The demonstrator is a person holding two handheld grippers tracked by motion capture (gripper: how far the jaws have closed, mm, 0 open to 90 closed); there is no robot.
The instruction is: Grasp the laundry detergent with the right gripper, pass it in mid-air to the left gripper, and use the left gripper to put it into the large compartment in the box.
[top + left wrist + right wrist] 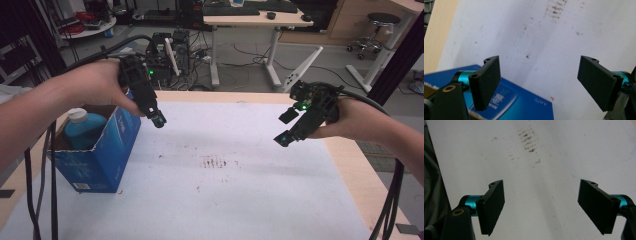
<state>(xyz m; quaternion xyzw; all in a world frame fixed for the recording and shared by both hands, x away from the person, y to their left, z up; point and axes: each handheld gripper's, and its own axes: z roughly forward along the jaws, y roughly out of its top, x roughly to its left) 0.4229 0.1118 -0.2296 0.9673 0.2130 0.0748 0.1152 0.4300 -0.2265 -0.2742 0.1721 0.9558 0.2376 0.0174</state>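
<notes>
A: From the high view, where's the bottle?
B: The bottle (82, 129) stands inside the blue box (102, 160) at the left edge of the frame. The left gripper (159, 119) hangs just right of it, likely lining up to reach in.
A: Left gripper view?
B: Jaws spread, nothing between; the box (524, 105) sits at lower left.
A: Right gripper view?
B: The right gripper (541, 206) is also spread and empty over the white sheet (564, 157), probably waiting.

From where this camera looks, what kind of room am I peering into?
Most likely a lab or workshop, not a home. Cables sprawl over the floor behind the white-covered work table, a desk carries a keyboard, and a rolling stool stands at the far right.
</notes>
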